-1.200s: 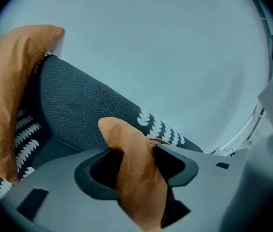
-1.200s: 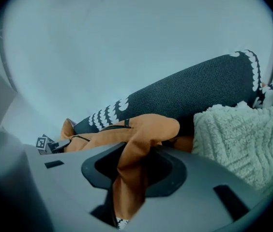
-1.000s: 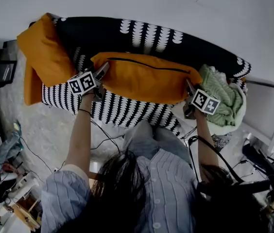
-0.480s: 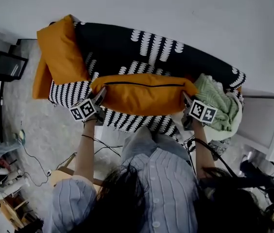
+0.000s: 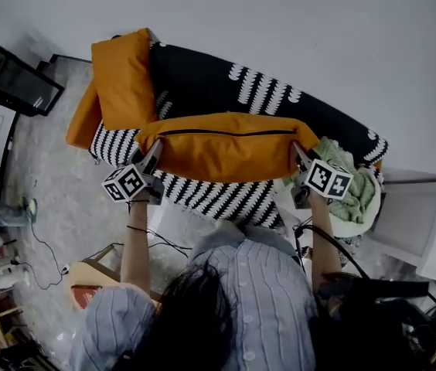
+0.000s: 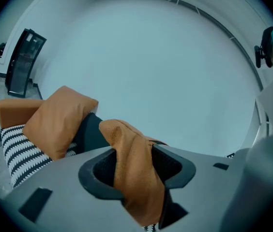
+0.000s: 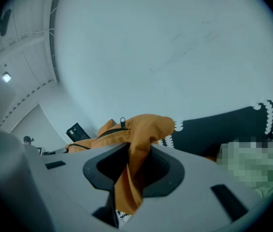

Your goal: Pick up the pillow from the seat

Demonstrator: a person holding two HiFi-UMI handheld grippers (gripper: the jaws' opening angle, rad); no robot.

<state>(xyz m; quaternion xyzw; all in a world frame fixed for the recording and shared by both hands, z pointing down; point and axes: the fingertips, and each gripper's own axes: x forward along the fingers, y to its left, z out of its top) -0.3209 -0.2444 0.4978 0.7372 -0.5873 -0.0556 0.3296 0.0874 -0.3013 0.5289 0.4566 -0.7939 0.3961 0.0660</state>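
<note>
— White wall [image 5: 318, 29] behind; what stood below it?

— A black-and-white sofa [image 5: 202, 83], a spare orange cushion [image 5: 121, 76] propped at its left end, green cloth [image 5: 353, 192] piled at its right.

— And the pillow?

— The orange pillow [image 5: 226, 147] hung level between my 2 grippers, zipper edge up. It looked lifted clear of the seat [image 5: 114, 141].

— Your grip?

— My left gripper [image 5: 153, 151] was clenched on 1 end corner and my right gripper [image 5: 298, 158] on the other, with fabric bunched between both pairs of jaws.

— How would it handle?

— Light and soft, I judged, barely sagging. A thin pinch of cover might slide out, so deep bites at both corners, filling included, seemed safest.
</note>
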